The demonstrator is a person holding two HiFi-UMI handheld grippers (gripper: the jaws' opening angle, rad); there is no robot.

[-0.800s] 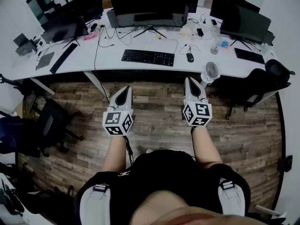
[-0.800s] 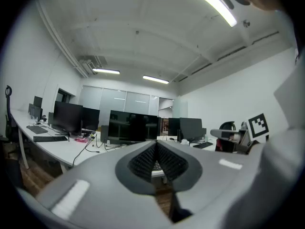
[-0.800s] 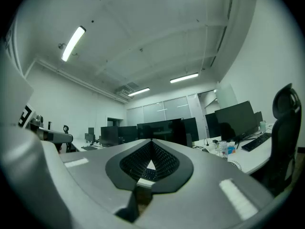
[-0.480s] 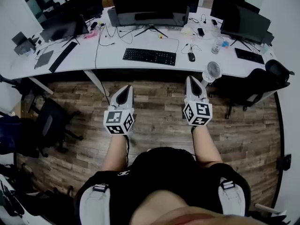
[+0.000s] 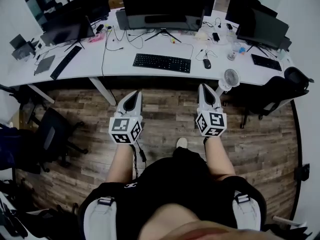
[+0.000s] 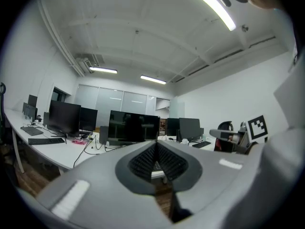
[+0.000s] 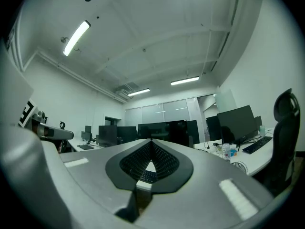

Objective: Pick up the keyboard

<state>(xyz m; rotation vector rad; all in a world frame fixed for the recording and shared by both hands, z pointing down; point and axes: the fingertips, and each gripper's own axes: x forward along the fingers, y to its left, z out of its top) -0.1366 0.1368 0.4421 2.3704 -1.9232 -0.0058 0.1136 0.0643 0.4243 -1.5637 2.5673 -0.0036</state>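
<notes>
Two grippers: the left gripper (image 5: pixel 134 95) and the right gripper (image 5: pixel 204 88) are held side by side over the wood floor (image 5: pixel 170 116), both pointing at the table (image 5: pixel 117 64) and well short of it.
Left jaws: closed together, with nothing between them.
Right jaws: closed together as well, and empty.
Keyboard (image 5: pixel 161 62): black, lying flat on the white table in front of the wide monitor (image 5: pixel 165 6), well apart from both grippers; in the head view it sits above the gap between them.
Mouse (image 5: pixel 207 63): black, near the keyboard's right end and not touching it.
Fan (image 5: pixel 230 77): small and white, at the table's front edge, up and to the right of the right gripper.
Side keyboards: one (image 5: pixel 65 61) lies at the table's left end, another (image 5: pixel 266 61) at its right end.
Chair (image 5: pixel 277 91): black, drawn up at the table's right end.
</notes>
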